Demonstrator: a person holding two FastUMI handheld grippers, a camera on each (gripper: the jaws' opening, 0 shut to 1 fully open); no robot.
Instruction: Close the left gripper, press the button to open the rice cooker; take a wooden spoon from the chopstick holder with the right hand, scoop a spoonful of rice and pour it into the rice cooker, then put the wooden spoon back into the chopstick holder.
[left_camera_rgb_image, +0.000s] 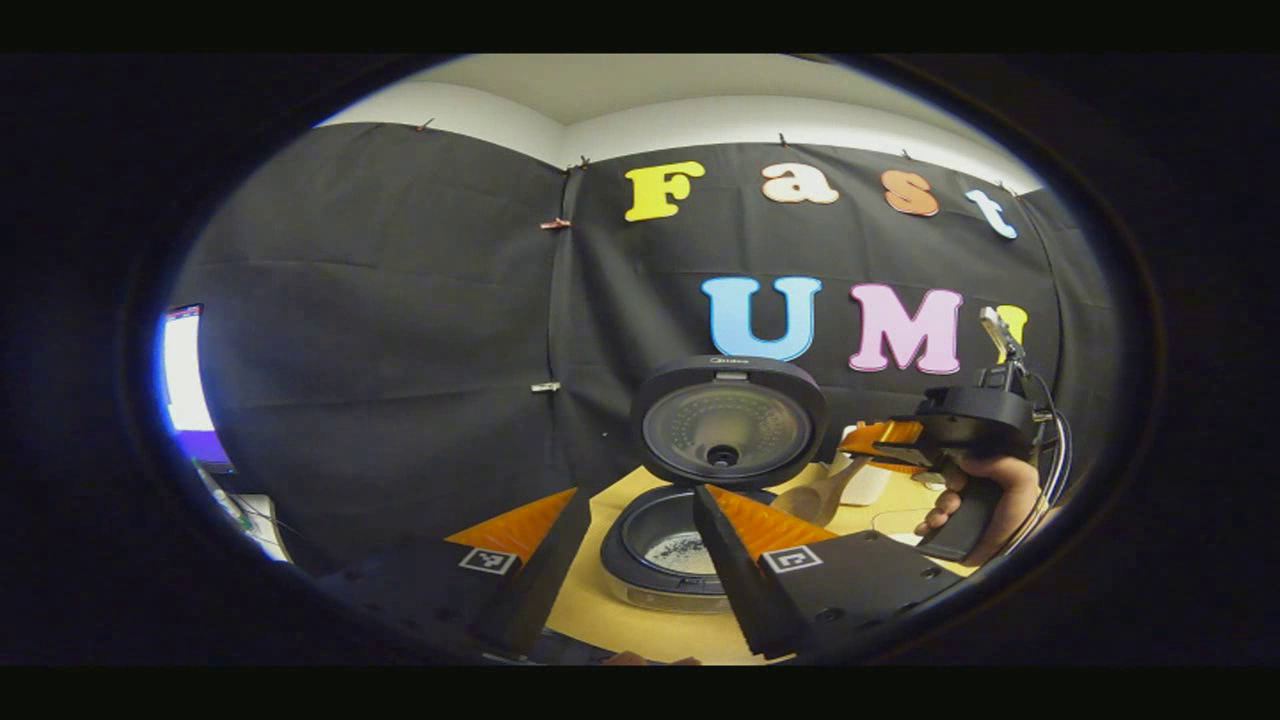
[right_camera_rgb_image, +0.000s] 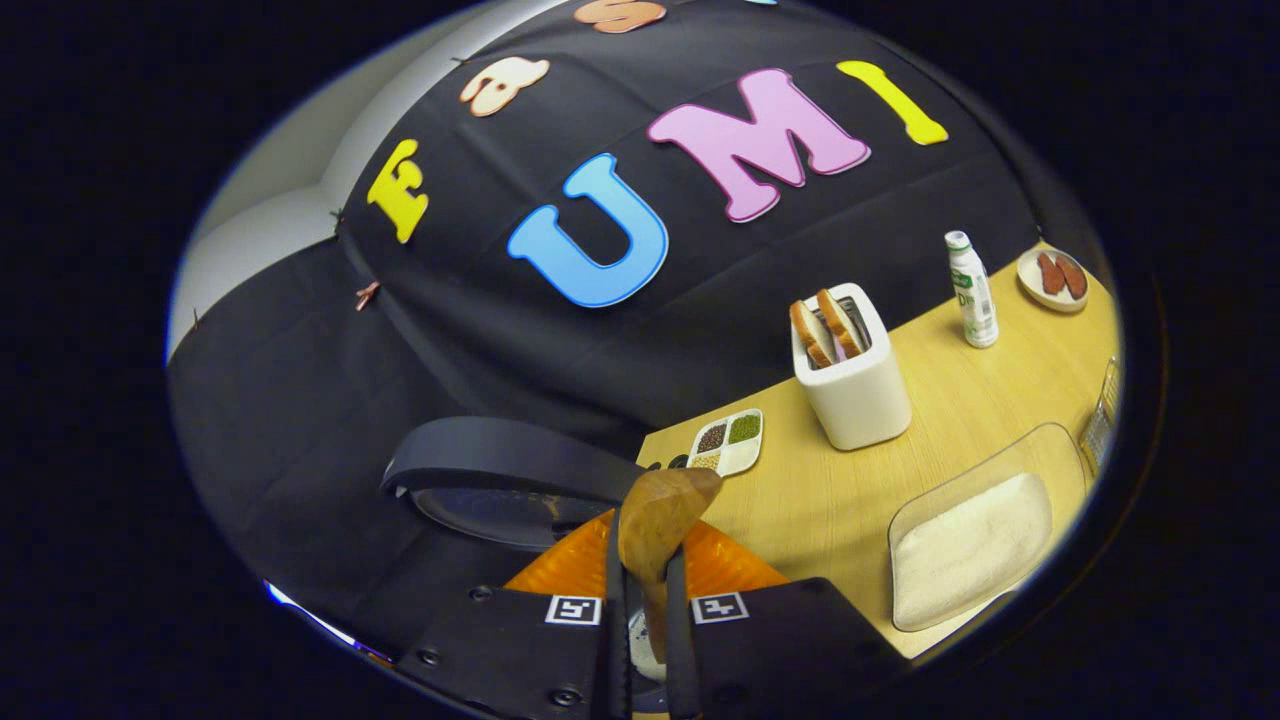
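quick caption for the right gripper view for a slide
Right gripper shut on the wooden spoon beside the open rice cooker lid, with toaster and rice tray on the table.

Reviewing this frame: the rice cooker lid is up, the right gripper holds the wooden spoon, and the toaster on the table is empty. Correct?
Not quite. The toaster is not empty: the right gripper view shows two slices of bread standing in its slots. The rest holds: the rice cooker lid is up in the left gripper view, and the right gripper holds the wooden spoon.
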